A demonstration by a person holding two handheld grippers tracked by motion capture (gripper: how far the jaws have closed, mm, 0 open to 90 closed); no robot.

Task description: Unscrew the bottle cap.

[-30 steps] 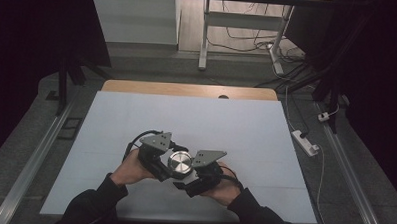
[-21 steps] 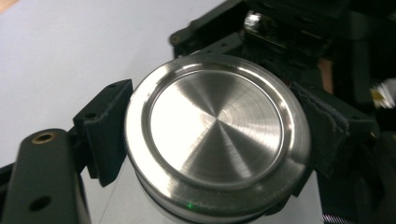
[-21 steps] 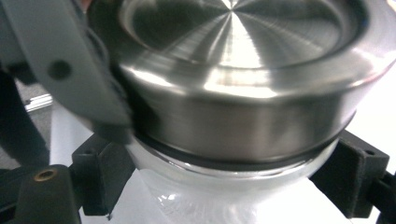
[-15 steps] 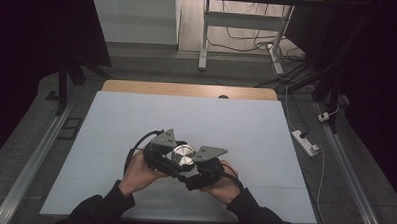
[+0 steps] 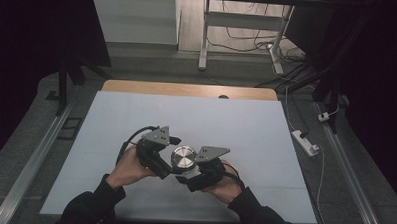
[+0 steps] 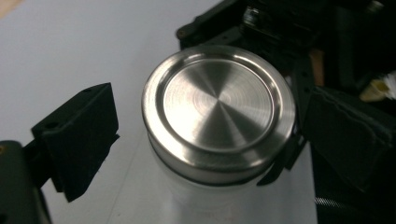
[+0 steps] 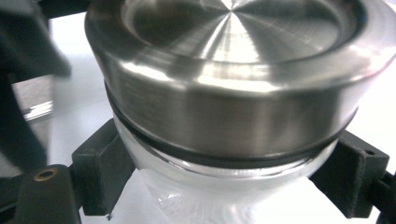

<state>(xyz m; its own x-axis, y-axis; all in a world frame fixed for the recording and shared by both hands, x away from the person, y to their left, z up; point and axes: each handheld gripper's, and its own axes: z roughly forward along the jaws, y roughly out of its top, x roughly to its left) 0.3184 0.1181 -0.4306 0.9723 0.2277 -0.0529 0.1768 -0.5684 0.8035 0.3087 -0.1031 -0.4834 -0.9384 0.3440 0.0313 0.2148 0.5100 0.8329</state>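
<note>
Open white table [image 5: 136, 120] all round; only the jar [image 5: 184, 157] between both claws.

Brushed glossy metal lid [image 6: 218, 109] on a clear glass jar [image 7: 224, 191]; matt black plastic tool [image 7: 229, 186]; matt white table [image 5: 236, 123].

One jar [image 5: 184, 161] with one steel lid [image 5: 184, 156] sits on one desk [image 5: 236, 123]. Two grippers, left [image 5: 165, 167] and right [image 5: 184, 177], flank it; one power strip [image 5: 306, 142] lies beside.

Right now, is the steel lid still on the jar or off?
On. The steel lid sits flush on the glass jar, its dark seal ring tight against the glass; the right tongs clamp the jar below it.
</note>
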